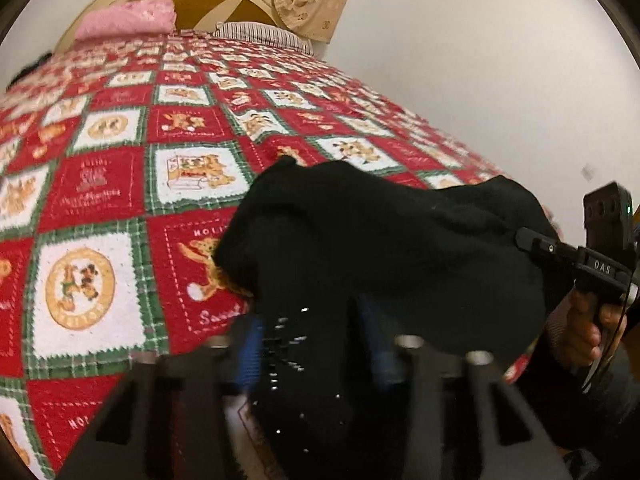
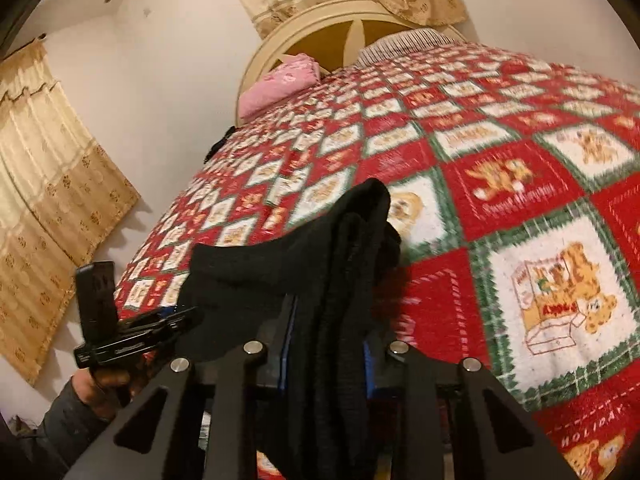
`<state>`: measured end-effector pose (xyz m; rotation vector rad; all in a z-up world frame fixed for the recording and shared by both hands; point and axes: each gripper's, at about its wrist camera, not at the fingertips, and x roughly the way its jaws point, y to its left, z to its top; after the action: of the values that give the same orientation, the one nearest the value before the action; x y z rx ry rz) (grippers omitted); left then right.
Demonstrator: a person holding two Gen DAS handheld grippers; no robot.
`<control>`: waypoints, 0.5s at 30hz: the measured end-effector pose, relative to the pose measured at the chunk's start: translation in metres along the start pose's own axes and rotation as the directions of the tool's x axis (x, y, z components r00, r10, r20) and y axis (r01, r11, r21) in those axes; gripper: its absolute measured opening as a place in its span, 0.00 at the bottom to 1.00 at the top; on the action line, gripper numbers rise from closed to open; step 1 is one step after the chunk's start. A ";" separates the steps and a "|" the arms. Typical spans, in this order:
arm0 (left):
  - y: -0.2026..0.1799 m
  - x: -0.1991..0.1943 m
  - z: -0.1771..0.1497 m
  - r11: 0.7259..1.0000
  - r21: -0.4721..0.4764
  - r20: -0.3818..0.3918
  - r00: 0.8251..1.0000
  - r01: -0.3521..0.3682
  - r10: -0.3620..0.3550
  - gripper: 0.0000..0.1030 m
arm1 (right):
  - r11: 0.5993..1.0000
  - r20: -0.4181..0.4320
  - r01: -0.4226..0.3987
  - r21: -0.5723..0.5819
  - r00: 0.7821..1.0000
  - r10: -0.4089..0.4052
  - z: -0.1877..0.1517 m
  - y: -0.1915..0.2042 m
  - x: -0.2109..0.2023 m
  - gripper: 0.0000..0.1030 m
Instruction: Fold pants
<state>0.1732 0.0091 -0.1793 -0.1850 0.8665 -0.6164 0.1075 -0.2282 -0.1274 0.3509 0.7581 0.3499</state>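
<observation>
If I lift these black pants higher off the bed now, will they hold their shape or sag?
Likely sag: the black pants already droop in soft folds between the left gripper and right gripper. Knit-looking fabric probably grips rather than slips. The loose end may drag on the blanket.

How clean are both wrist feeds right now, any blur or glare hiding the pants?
Left wrist: black pants read as a featureless dark mass; foreground frame blurred, small glints on the cloth. Right wrist: folds in the pants show; bedspread is motion-smeared; fisheye bends the edges. No glare in either.

Black pants (image 1: 380,240) — red, white, green checked bedspread (image 1: 120,140) — pink pillow (image 1: 128,18).
</observation>
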 end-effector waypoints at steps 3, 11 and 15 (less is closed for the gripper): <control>0.007 -0.009 -0.002 0.999 -0.025 0.021 0.999 0.036 -0.036 0.19 | 0.998 0.012 -0.029 -0.047 0.999 0.029 0.012 0.026 -0.010 0.26; 0.044 -0.068 -0.008 0.994 -0.105 0.136 0.990 0.040 -0.025 0.18 | 0.962 -0.047 -0.095 -0.256 0.995 0.085 0.054 0.113 0.013 0.25; 0.084 -0.122 -0.008 0.988 -0.146 0.208 0.975 -0.049 0.079 0.18 | 0.933 -0.096 -0.158 -0.323 0.986 0.134 0.067 0.149 0.053 0.25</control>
<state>0.1435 0.1482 -0.1371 -0.3427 0.7049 -0.4652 0.1641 -0.0859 -0.0505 0.0781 0.7315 0.6245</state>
